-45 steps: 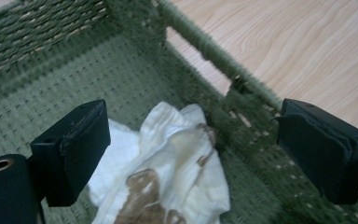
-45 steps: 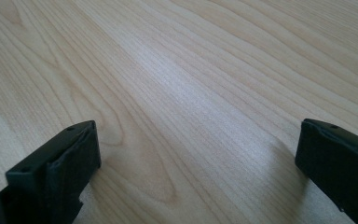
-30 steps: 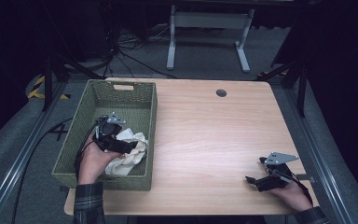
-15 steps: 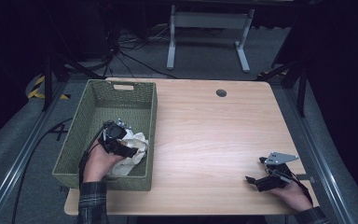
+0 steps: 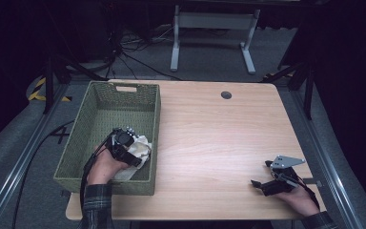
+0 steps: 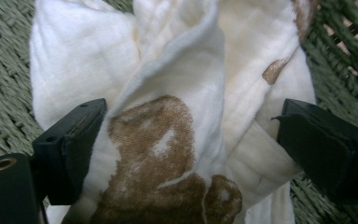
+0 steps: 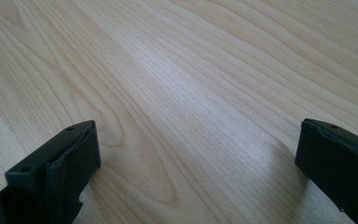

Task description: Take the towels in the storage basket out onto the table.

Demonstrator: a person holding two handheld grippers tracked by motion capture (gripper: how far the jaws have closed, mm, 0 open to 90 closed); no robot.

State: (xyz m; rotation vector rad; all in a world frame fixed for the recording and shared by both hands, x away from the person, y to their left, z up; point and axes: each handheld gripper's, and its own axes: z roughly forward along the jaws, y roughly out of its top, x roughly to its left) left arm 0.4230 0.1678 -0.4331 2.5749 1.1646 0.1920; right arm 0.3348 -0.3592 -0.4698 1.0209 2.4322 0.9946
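A white cloth [image 5: 137, 151] with brown patches lies crumpled in the near right corner of a green woven basket [image 5: 106, 110]. My left gripper [image 5: 132, 153] is down in the basket, open, right over that cloth. Up close, the cloth [image 6: 186, 121] bulges between the two spread jaws and the basket weave [image 6: 4, 60] shows around it. Whether the jaws touch the cloth I cannot tell. My right gripper [image 5: 262, 181] rests open near the table's front right corner. Bare wood [image 7: 191, 107] lies between its jaws.
The basket stands on the left part of a light wooden table [image 5: 219, 133], which has a round cable hole [image 5: 226, 95] at the back. A white desk frame [image 5: 209, 28] and cables on the floor lie beyond the table.
My left gripper has shifted a little nearer and to the right inside the basket, coming down over the cloth. The right gripper has stayed put.
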